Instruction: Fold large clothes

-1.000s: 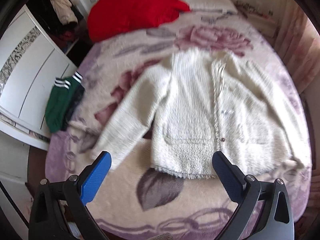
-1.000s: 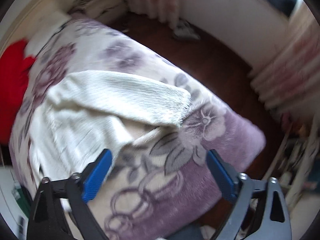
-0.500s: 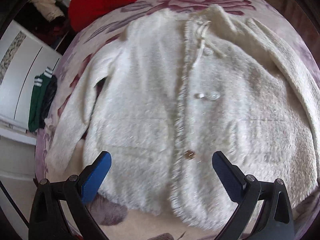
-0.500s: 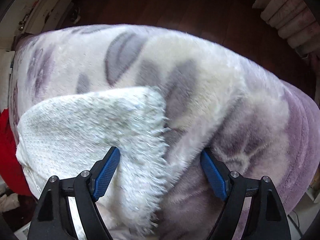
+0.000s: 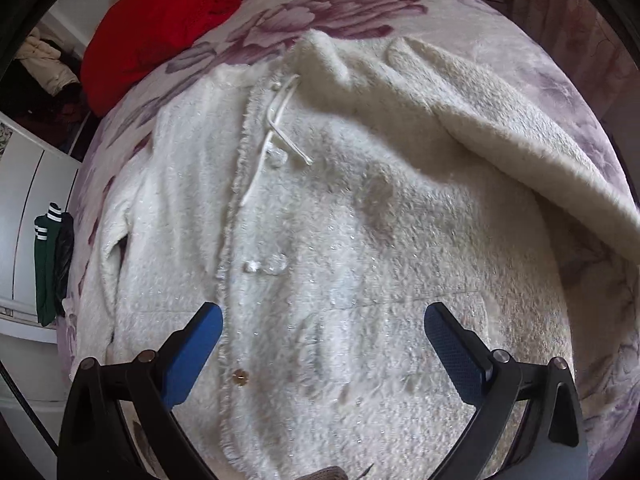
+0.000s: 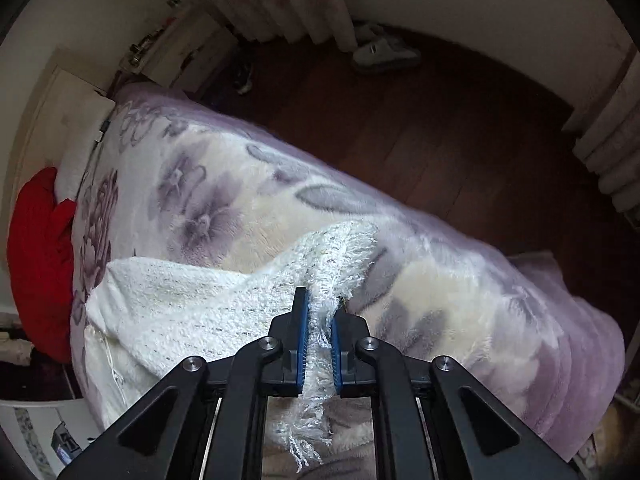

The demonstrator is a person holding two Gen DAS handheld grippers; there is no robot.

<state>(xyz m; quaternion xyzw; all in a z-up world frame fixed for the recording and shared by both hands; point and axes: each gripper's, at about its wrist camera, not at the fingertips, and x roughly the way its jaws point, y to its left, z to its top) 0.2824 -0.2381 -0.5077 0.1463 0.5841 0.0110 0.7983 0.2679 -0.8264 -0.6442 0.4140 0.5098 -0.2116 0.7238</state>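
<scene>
1. Left wrist view: the left gripper (image 5: 322,338) hangs over the cardigan (image 5: 340,240) with its jaws spread wide and nothing between them; the blue pads (image 5: 192,354) sit above the lower front, either side of the button band; the cardigan lies face up on the floral blanket (image 5: 520,52), buttoned, with a white cord (image 5: 280,120) trailing near the neck; its sleeve (image 5: 500,132) on the picture's right is lifted off the blanket and slants toward the right edge; a red garment (image 5: 160,20) lies at the far end of the bed; a green garment (image 5: 44,268) hangs at the left by white cupboard doors (image 5: 24,200).

2. Right wrist view: the right gripper (image 6: 319,340) is closing its jaws on the fringed cuff (image 6: 340,256) of the sleeve; fringe is pinched between the pads and hangs below them; the sleeve runs left across the blanket (image 6: 440,280); dark wood floor (image 6: 440,120) and a slipper (image 6: 384,50) lie beyond the bed.
</scene>
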